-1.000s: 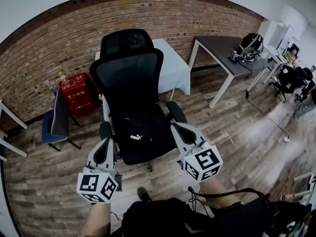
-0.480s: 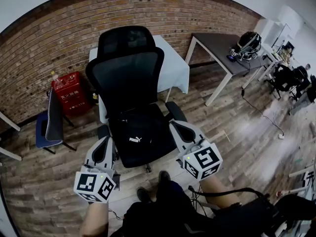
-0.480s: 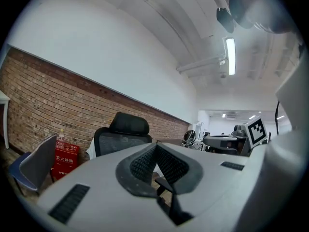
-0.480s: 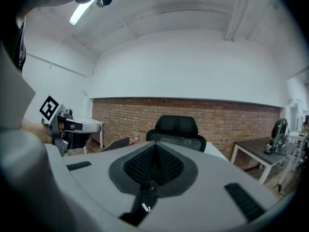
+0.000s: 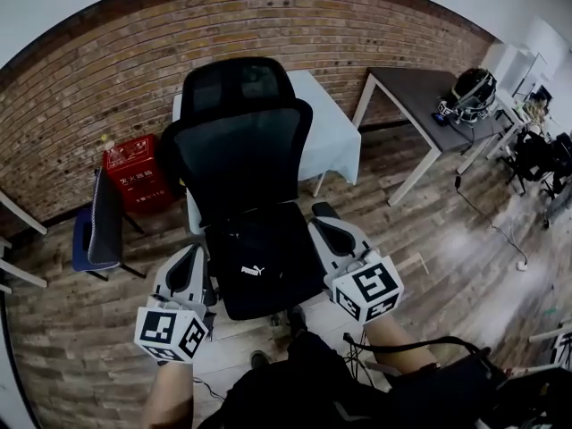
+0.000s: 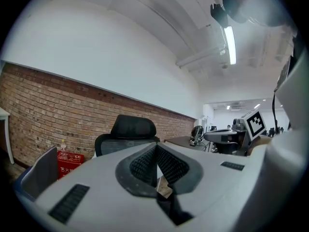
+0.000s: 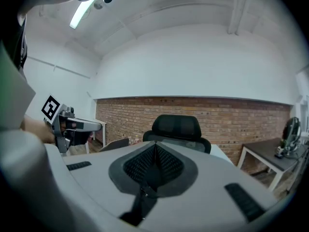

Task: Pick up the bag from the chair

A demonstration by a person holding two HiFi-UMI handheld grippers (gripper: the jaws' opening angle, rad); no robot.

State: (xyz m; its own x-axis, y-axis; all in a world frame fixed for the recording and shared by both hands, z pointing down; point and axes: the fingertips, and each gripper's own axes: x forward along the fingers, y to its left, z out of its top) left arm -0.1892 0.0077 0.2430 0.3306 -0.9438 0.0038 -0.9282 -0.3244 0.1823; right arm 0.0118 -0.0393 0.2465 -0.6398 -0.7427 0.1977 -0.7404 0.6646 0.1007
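Observation:
A black bag (image 5: 259, 257) with a small white logo lies flat on the seat of a black office chair (image 5: 239, 150). In the head view my left gripper (image 5: 190, 259) sits at the seat's front left corner and my right gripper (image 5: 320, 231) at its front right, beside the armrest. Neither touches the bag. Both are shut, with nothing between the jaws. The left gripper view shows shut pads of the left gripper (image 6: 157, 163) below the chair's headrest (image 6: 133, 129). The right gripper view shows the same for the right gripper (image 7: 154, 161) and headrest (image 7: 176, 127); the bag is hidden in both.
A red box (image 5: 136, 172) and a blue chair (image 5: 96, 226) stand to the left by the brick wall. Behind the office chair is a white-covered table (image 5: 326, 132). A grey desk (image 5: 420, 96) with a helmet-like object (image 5: 472, 88) stands at the right. A cable (image 5: 487, 222) runs across the wooden floor.
The head view has shifted a little and the chair now sits slightly nearer. Both grippers stay shut at the seat's front corners, and the bag has not moved.

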